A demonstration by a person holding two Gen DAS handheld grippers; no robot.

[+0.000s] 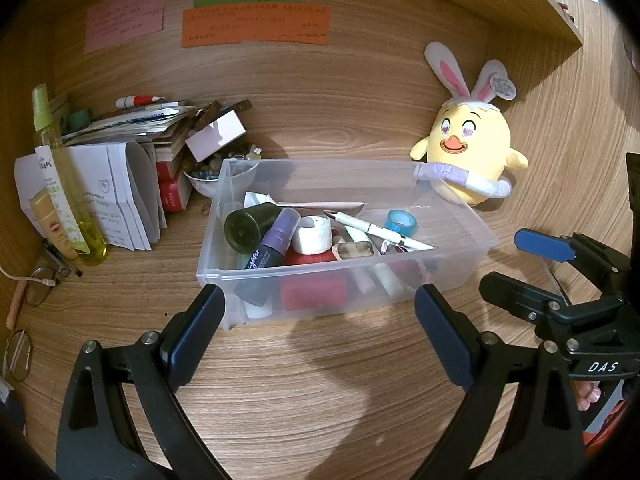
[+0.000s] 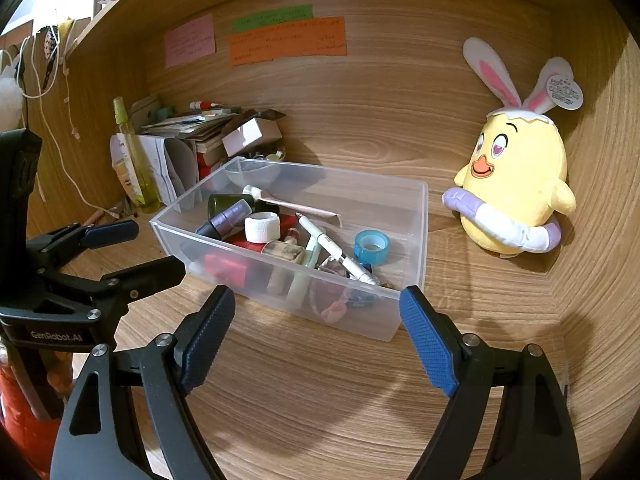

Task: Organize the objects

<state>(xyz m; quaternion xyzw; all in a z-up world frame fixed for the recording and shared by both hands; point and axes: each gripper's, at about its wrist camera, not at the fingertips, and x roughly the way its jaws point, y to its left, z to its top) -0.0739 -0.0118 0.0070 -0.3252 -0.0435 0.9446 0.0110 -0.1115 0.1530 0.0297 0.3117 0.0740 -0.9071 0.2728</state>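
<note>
1. Wood-grain counter (image 1: 320, 380) and matching back wall form the setting; both grippers hover over the bare front part of the counter, pointing down and forward at a clear plastic bin (image 1: 224, 256).
2. Left gripper (image 1: 320, 320): fingers (image 1: 196, 332) spread wide, released, nothing between them. Seen from the left wrist, the two tips frame the bin's near wall, close to it, but contact cannot be confirmed.
3. Right gripper (image 2: 318, 320): blue-padded fingers (image 2: 428, 340) likewise spread wide and empty; the bin's near wall and right front corner lie just beyond the tips, apart from them.
4. Each gripper appears in the other's view: the right one at the right edge of the left wrist view, the left one at the left edge of the right wrist view, both beside the bin.
5. Bin contents, loosely heaped: white tape roll (image 1: 312, 234), blue tape roll (image 1: 401, 222), white pen (image 1: 380, 232) lying across the pile, purple spray bottle (image 1: 272, 244), dark green cap (image 1: 248, 228), red block (image 1: 312, 292) at the bottom.
6. Yellow chick plush (image 1: 472, 148) with rabbit ears stands against the wall, just right of the bin's far corner.
7. Left of the bin: a stack of papers and booklets (image 1: 128, 184), a green spray bottle (image 1: 68, 176), a small bowl (image 1: 204, 178).
8. Pink, green and orange notes (image 1: 256, 26) are stuck on the wall above.
</note>
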